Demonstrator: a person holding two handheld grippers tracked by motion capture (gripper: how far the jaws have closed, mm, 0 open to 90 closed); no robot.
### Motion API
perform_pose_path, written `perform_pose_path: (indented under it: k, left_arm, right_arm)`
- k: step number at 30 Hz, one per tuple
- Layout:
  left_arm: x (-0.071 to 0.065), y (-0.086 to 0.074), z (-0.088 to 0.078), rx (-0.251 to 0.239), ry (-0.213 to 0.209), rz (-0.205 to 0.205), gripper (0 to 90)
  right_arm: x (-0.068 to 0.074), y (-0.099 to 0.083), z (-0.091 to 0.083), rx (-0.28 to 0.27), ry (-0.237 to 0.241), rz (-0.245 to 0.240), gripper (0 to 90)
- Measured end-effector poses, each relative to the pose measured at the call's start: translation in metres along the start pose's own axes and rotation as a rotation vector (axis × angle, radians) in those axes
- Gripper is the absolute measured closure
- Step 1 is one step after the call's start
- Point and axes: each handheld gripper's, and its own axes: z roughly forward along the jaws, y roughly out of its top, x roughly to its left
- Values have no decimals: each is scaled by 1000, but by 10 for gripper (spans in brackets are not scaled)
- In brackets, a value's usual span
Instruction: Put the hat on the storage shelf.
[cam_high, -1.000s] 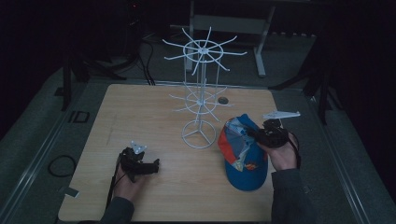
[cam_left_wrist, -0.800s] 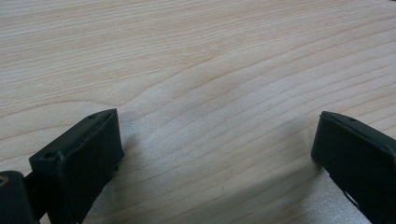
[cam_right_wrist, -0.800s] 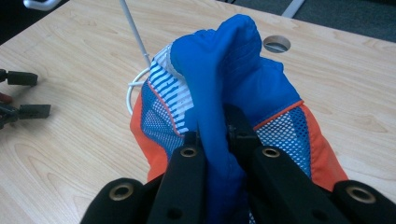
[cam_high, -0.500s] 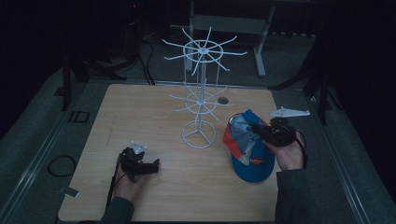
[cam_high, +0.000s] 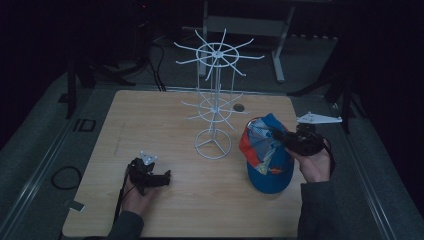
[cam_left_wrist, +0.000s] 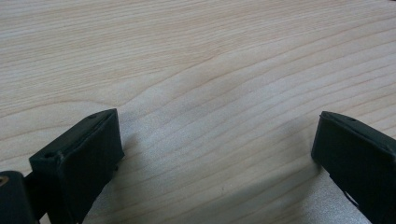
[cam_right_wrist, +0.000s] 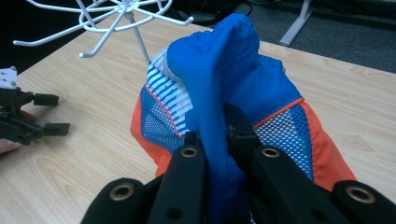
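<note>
Cap (cam_right_wrist: 243, 84): soft, light, floppy; right tongs (cam_right_wrist: 219, 140) pinching blue crown fabric, left tongs (cam_left_wrist: 215, 154) spread, idle on counter (cam_high: 150, 125).

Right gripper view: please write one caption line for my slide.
Right tongs shut on a fold of the blue and orange cap above the wooden table, white wire rack behind.

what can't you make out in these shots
- Cap front: right gripper view, folded cloth and the right hand-held gripper pinching it cover the panel.
- Cap print: high view, too dim and small to read.
- Dark round spot behind the rack: high view, too small to identify.
- Left hand-held gripper: its own view, body cut off by the bottom edge.
</note>
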Motion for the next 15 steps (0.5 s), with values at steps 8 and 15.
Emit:
perform_pose_path:
  k: [8, 15]
  left_arm:
    - [0, 0, 0, 0, 1, 2, 23]
    - [0, 0, 0, -2, 1, 2, 23]
  right_arm:
    - [2, 4, -7, -20, 15, -19, 863]
    - [5, 9, -16, -40, 22, -42, 863]
